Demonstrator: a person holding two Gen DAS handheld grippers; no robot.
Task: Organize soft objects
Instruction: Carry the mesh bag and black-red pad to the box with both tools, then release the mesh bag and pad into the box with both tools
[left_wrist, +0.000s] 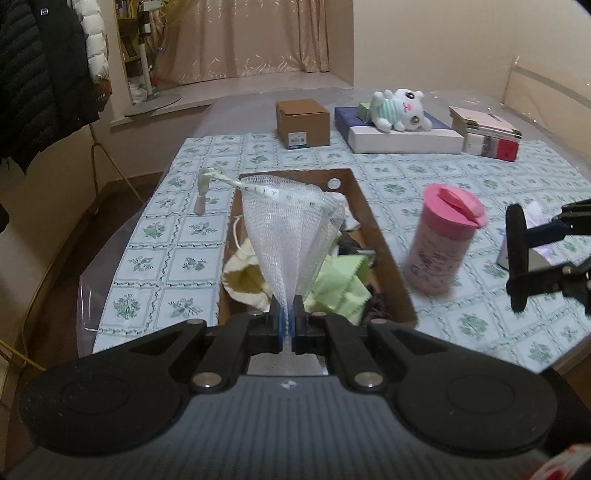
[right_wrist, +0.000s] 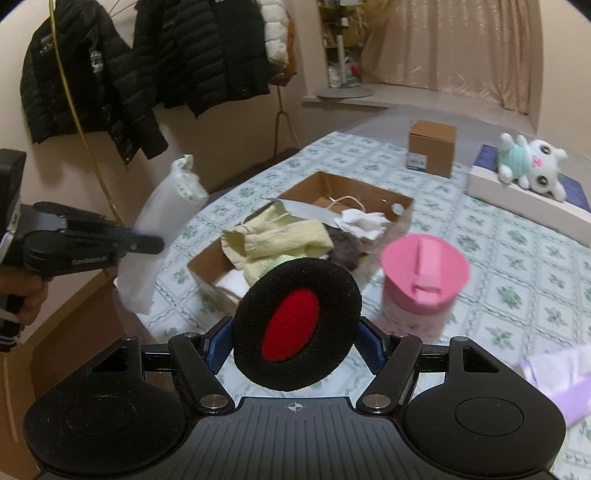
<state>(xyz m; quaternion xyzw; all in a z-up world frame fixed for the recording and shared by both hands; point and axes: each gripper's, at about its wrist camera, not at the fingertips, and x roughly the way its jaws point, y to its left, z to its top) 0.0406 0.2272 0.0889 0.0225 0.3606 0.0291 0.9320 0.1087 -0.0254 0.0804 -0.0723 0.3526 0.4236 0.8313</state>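
Left gripper (left_wrist: 287, 321): jaws pinched tight on a white mesh bag (left_wrist: 291, 236), which fans out above the open carton (left_wrist: 384, 240). Only the left wrist view shows the bag's printed ribbon and its dangling toggle.

Right gripper (right_wrist: 295, 345): jaws wide, clamped on a round black pad (right_wrist: 297, 325). Only the right wrist view shows its red centre; the left view catches it edge-on (left_wrist: 516, 258).

Carton sits mid-tabletop, holding yellow cloth (right_wrist: 269, 240), green cloth (left_wrist: 340, 284) and white cloth (right_wrist: 364, 221). A pink cup (right_wrist: 421, 284) stands just beside the carton. A plush toy (left_wrist: 399, 109) lies on a flat box (left_wrist: 402, 138) at the far edge.

The right view alone shows a hand (right_wrist: 26, 299) gripping the left tool.
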